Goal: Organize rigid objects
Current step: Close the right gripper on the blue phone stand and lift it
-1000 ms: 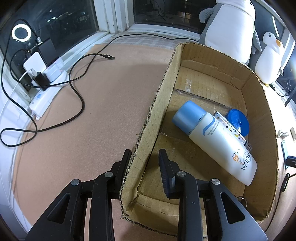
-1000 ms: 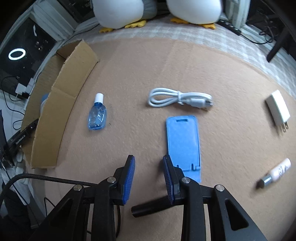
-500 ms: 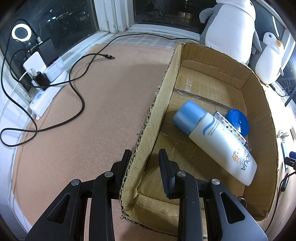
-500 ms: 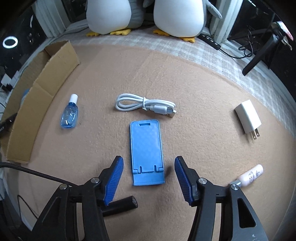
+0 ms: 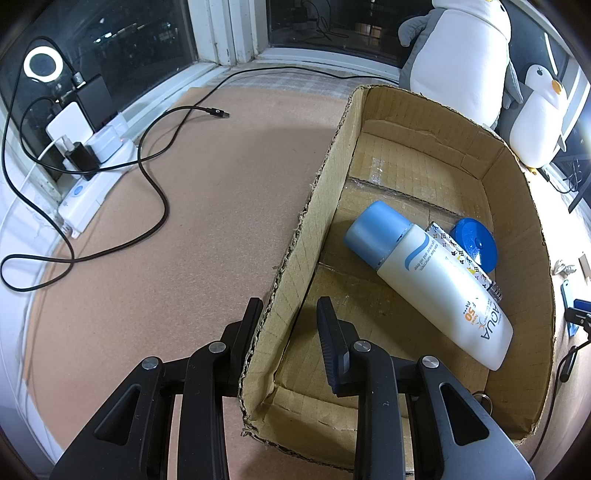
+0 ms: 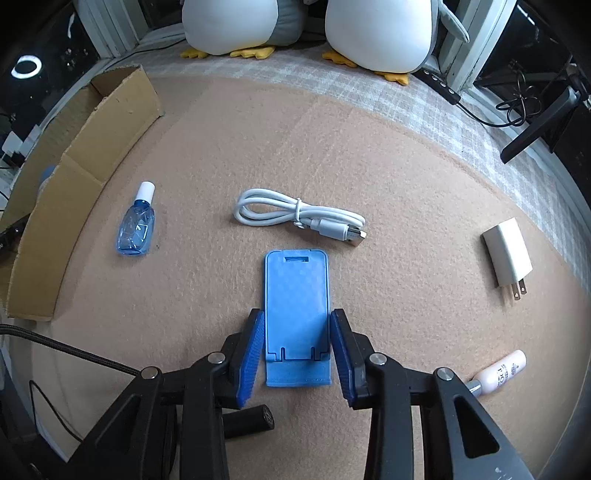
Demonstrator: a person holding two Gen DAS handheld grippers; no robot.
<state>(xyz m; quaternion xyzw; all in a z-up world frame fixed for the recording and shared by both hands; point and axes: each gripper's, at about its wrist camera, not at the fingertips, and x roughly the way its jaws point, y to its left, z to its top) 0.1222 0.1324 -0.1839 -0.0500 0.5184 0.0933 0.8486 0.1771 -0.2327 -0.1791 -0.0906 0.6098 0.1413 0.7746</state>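
Mat (image 6: 406,192) open round stand (image 6: 296,295), R gripper (image 6: 297,332) closing astride.

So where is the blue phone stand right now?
In the right wrist view, the blue phone stand lies flat on the mat between the closing right gripper jaws, just below the white cable.

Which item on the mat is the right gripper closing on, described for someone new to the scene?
Start at the tan felt mat below the plush penguins. Just nearer than the coiled white USB cable lies a flat blue folding phone stand, between the closing right gripper jaws. It is the mat's only flat blue slab.
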